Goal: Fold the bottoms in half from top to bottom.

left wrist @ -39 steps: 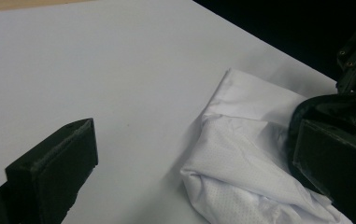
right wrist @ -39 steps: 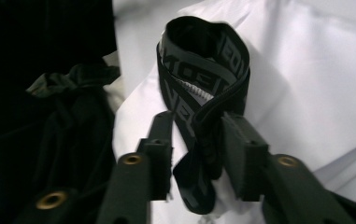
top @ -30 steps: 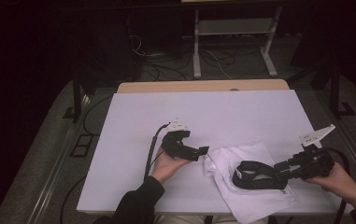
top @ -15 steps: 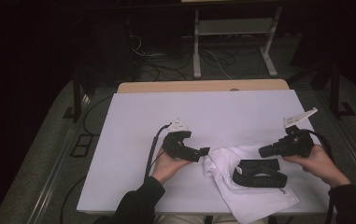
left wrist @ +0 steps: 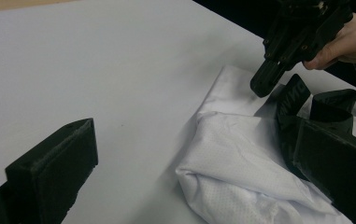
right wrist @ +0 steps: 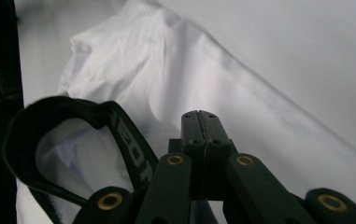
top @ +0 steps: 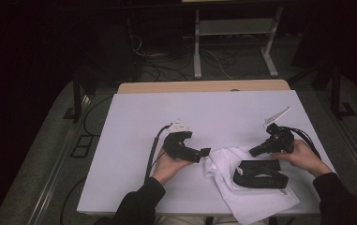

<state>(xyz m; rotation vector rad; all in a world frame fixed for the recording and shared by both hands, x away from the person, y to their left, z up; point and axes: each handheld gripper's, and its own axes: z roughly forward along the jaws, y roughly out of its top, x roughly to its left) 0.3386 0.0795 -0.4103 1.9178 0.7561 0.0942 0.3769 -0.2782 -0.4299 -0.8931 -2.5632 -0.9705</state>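
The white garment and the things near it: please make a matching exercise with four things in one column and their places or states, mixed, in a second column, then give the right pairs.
Things
1. garment
2. band
3. left gripper
4. right gripper

Places or states
A. jaws wide apart, at the crumpled left edge of the cloth
B. black loop lying on the white cloth
C. jaws pressed together, above the far edge of the cloth
D. white, crumpled, at the near right of the table

Pairs: 1-D, 2-B, 3-A, 4-C
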